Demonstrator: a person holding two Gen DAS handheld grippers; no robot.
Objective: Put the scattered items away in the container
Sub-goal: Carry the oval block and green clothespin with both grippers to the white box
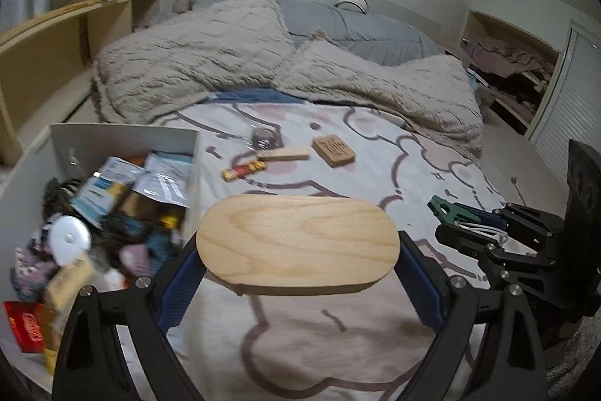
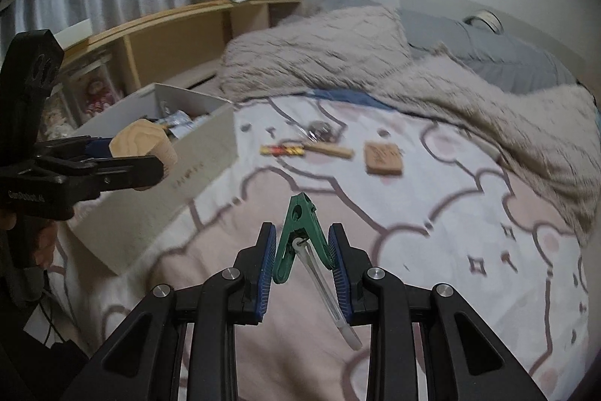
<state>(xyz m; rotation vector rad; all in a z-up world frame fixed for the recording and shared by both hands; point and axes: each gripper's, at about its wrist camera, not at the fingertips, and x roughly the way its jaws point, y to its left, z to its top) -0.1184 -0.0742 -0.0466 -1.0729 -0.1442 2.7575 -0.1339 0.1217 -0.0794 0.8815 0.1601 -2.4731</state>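
My left gripper point(image 1: 296, 273) is shut on a wide oval wooden board point(image 1: 296, 243), held above the bedspread just right of the white box point(image 1: 124, 134). The same board point(image 2: 144, 141) shows from the right wrist, hanging near the box's near wall point(image 2: 203, 153). My right gripper point(image 2: 302, 269) is shut on a green clothes peg point(image 2: 298, 235) together with a clear thin tube point(image 2: 326, 295) that hangs down from the pads. From the left wrist view that gripper point(image 1: 465, 224) sits at the right with the peg point(image 1: 443, 209) sticking out. The box is crowded with packets and small items.
On the patterned bedspread lie a square wooden block point(image 1: 333, 150), a wooden stick point(image 1: 287, 154), a red-yellow wrapper point(image 1: 243, 171) and a dark wrapped roll point(image 1: 265, 138). A fluffy beige blanket point(image 1: 225, 62) is heaped behind them. Wooden shelves point(image 1: 45, 62) stand left of the bed.
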